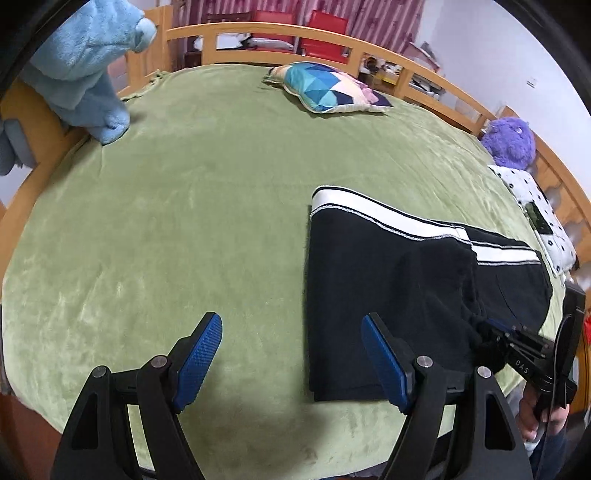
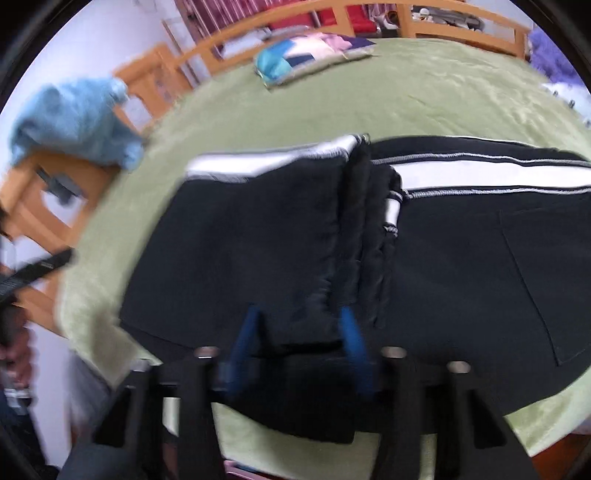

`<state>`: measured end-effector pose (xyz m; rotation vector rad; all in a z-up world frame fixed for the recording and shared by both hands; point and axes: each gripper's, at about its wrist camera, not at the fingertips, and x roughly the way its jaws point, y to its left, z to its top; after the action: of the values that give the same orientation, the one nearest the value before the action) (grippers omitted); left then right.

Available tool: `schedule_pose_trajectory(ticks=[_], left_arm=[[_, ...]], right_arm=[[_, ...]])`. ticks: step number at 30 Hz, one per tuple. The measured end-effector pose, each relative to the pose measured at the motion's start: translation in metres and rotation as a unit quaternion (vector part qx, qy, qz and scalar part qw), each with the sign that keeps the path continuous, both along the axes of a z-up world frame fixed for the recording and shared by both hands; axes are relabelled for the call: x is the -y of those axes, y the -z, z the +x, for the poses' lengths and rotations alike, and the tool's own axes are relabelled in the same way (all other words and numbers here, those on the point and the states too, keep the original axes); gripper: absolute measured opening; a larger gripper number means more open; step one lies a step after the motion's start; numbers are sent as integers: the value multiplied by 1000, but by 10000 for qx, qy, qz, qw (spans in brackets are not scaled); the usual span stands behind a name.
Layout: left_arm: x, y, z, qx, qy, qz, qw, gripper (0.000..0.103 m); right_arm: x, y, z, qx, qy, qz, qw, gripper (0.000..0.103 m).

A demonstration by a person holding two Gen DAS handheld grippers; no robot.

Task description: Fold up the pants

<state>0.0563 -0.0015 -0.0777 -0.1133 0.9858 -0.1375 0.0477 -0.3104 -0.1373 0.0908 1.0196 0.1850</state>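
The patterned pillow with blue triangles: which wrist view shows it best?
The left wrist view: the patterned pillow with blue triangles is sharp there, lying unobstructed on the green plush blanket near the wooden bed rail. The right wrist view shows the same pillow smaller and smeared by motion blur.

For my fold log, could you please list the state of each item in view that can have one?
pants: black with a white stripe, folded over, flat on the blanket.
left gripper: open, holding nothing, over the blanket.
right gripper: fingers apart at the pants' near edge; grip unclear through blur.
green blanket: spread smooth over the bed.
patterned pillow: lying flat near the far rail.
blue towel: draped over the bed frame.
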Motion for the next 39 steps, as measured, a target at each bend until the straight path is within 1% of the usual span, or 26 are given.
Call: schedule_pose_trajectory(ticks=[2,3,4,6,8,9,10,11,13,15,16,17,19,21,24,27,28,29,30,31,33,34,35,37,38,39], left_arm=[[-2,-1,-3,72,125,-3,9999,76],[-2,-2,-4,100,204,-45,9997,76],[-1,-1,-5,115,291,-110,9995,76],[2,1,-4,106,502,-214,9985,77],[6,6,-4,62,608,-238,9978,77],[8,9,-2,25,645,-256,9976,77],[11,12,1,-41,685,-267,9973,77],[15,16,3,-129,726,-256,9969,77],[19,20,4,-217,806,-211,9963,77],[17,21,4,-181,831,-163,9962,77],[15,21,4,-168,821,-148,9964,77],[13,22,6,-171,803,-149,9965,77],[6,26,12,-242,671,-192,9973,77],[1,28,16,-300,577,-310,9974,77],[-6,32,21,-358,488,-394,9974,77],[-8,35,26,-379,480,-334,9976,77],[-8,36,28,-376,487,-338,9975,77],[-7,37,30,-363,503,-363,9974,77],[-6,37,31,-349,517,-397,9973,77],[-5,38,33,-326,562,-485,9967,77],[-1,38,35,-286,606,-564,9962,77],[2,39,36,-256,604,-570,9962,77],[5,40,38,-258,605,-572,9962,76],[13,47,45,-416,640,-601,9953,75],[19,51,49,-533,635,-607,9947,75],[22,55,52,-621,604,-612,9944,75]], right_arm=[[0,-13,-9,253,-94,-55,9996,12],[5,-25,-17,399,-30,73,9992,12],[17,-41,-28,566,41,458,9973,12],[32,-55,-43,676,78,867,9939,11],[33,-47,-52,444,3,739,9963,11],[28,-33,-51,178,-53,563,9982,11],[22,-10,-48,-283,-96,383,9988,11],[19,0,-45,-493,-109,354,9981,11],[19,14,-45,-675,-78,375,9970,12],[23,1,-46,-530,-158,566,9969,21],[26,-8,-46,-377,-158,657,9970,36],[29,-14,-45,-230,-119,680,9973,59],[36,-28,-38,241,35,634,9977,79],[40,-26,-16,277,168,565,9979,80],[46,-4,24,-54,402,849,9956,80],[49,22,60,-364,569,1064,9920,72],[47,30,73,-519,584,1114,9907,56],[45,32,79,-568,544,1134,9904,34],[41,32,84,-515,440,1072,9919,22],[38,19,84,-156,160,964,9951,14],[51,-4,74,444,145,1298,9904,13],[67,-13,73,514,293,1589,9855,14],[75,-12,75,471,400,1638,9846,14],[86,6,84,226,631,1417,9876,18],[87,22,90,-124,667,1332,9888,27],[87,39,96,-510,699,1313,9876,30]])
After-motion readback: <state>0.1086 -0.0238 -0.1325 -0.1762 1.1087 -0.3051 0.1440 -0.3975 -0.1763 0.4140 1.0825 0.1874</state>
